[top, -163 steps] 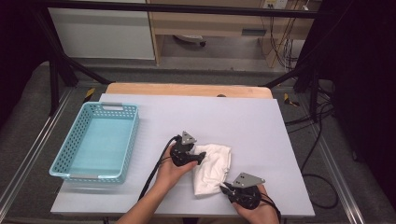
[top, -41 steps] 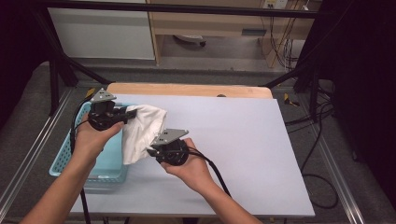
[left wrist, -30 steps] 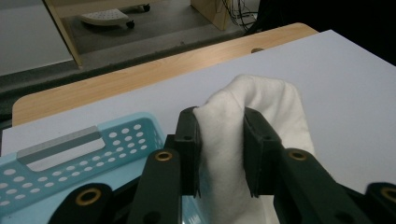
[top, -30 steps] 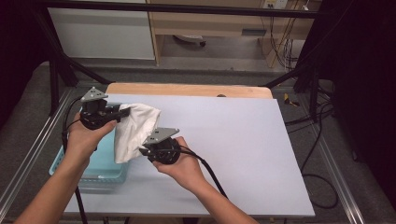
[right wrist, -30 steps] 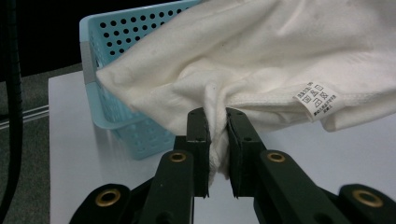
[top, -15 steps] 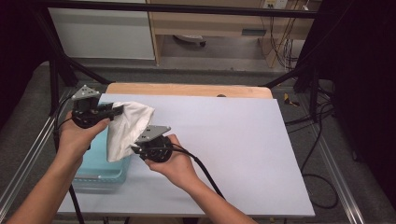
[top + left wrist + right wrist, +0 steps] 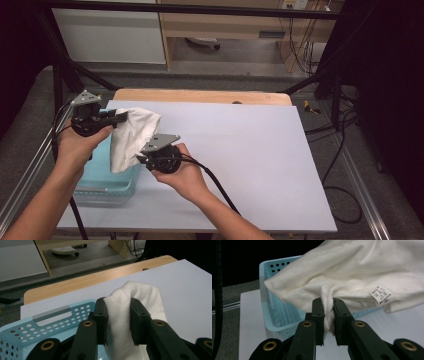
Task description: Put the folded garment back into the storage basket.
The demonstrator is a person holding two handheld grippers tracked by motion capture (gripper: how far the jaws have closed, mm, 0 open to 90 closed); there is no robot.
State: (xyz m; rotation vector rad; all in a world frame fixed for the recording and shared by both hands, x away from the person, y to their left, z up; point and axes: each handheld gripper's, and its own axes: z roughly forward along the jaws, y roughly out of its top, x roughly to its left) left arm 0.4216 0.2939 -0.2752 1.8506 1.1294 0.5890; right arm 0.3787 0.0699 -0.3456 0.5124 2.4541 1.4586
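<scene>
Soft matt cloth (image 7: 352, 272) – white knit, with small printed fabric label (image 7: 382, 295). Light-blue perforated plastic basket (image 7: 30, 325), slightly glossy. Smooth matt white tabletop (image 7: 250, 150) over bare wood edge (image 7: 200, 95). Matt black plastic jaws – brass-coloured rivets.

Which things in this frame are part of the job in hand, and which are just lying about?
In the job:
- white cloth, held up over the basket's right side
- light blue basket at the table's left edge
- left gripper, shut on the cloth
- right gripper, shut on the cloth

Lying about:
- white table
- wooden board behind it
- cables on the floor
</scene>
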